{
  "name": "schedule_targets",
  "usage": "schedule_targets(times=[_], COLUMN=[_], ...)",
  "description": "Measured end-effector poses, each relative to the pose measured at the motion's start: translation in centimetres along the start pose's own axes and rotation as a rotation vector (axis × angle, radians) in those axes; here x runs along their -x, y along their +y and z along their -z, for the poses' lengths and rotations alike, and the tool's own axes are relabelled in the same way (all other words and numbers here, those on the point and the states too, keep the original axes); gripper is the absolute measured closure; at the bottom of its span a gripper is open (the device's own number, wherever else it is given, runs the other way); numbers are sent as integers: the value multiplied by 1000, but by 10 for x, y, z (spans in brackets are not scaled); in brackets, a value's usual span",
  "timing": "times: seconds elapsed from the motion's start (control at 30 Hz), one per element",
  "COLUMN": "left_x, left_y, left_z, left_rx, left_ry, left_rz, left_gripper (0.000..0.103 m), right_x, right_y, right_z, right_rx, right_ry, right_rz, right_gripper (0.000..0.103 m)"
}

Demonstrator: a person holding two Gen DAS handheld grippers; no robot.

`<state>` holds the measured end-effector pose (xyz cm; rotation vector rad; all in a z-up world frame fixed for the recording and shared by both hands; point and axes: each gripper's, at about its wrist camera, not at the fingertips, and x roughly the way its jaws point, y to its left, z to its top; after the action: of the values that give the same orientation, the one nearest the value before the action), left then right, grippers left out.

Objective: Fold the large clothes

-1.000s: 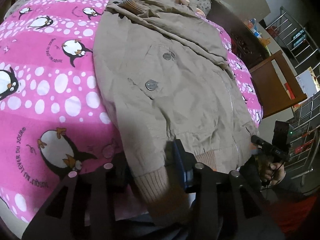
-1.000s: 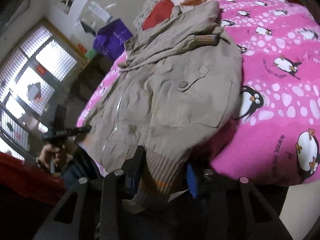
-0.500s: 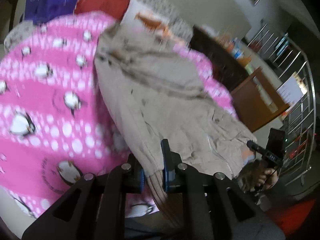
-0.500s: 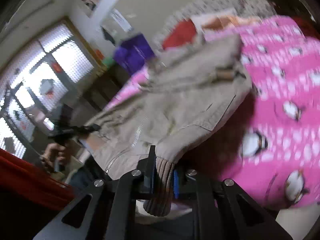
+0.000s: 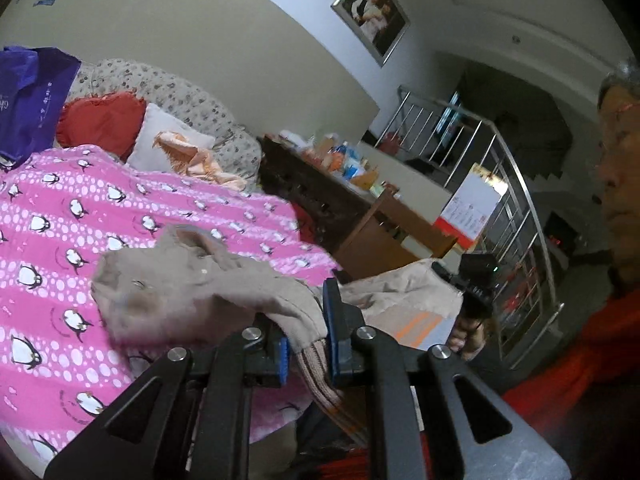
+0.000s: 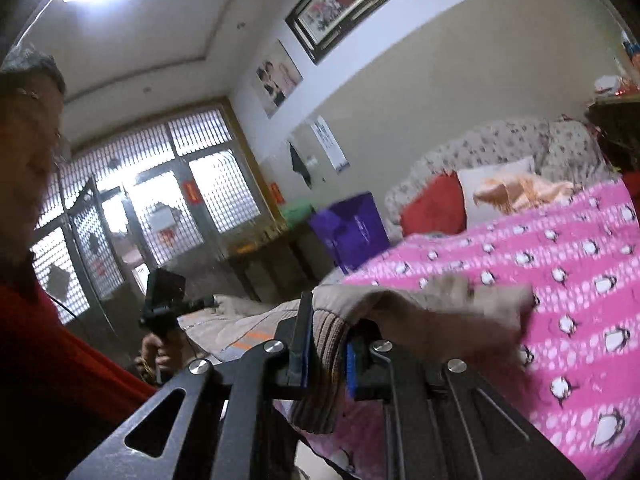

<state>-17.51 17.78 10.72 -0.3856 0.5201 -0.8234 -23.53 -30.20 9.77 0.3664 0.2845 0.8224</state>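
The tan jacket [image 5: 192, 292] lies partly on the bed, over the pink penguin blanket [image 5: 80, 208], with its near ribbed hem lifted off the near edge of the bed. The far part, collar end, rests bunched on the blanket; the near part hangs stretched between the two grippers.

Left gripper [image 5: 306, 344]: jaws narrow, clamped on the ribbed hem [image 5: 316, 364] at one corner; the knit band hangs down between the blue pads. Right gripper [image 6: 326, 356]: jaws have just been closing and now stand narrow, pinching the ribbed band [image 6: 324, 364] at the other hem corner, cloth bulging above the pads.

Step in hand, as judged: first fold, bottom hem raised to be carried over toward the collar. Next move probably calls for both grippers to travel together toward the far end of the bed, keeping the hem taut and level between them, then lowering it onto the upper part of the jacket before letting go. Risk: uneven travel would skew the fold line.

Pose: both grippers point roughly level, slightly downward, toward the headboard end. Each view shows the other hand gripping its handle: right hand [image 5: 468, 332] at the right of the left view, left hand [image 6: 158, 354] at the left of the right view. The person wears a red top [image 6: 48, 360].
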Motion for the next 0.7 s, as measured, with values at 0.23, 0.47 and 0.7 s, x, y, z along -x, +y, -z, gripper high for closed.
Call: schedule_targets(times=[0.23,0.47,0.7], left_x=[-39,-109,-186], left_y=[58,132,206], left_z=[6,-9,-2], left_rx=[159,250,283], left_ry=[50,78,208], left_rz=[-103,-245,-393], left_gripper=[91,91,89], right_x=[-31,-95,-174], right_y=[-36,-120,-242], right_z=[25,25,57], right_rx=[-118,-238,-513], right_ry=[79,89,193], right_rz=[36,120,271], right_gripper=[91,91,91])
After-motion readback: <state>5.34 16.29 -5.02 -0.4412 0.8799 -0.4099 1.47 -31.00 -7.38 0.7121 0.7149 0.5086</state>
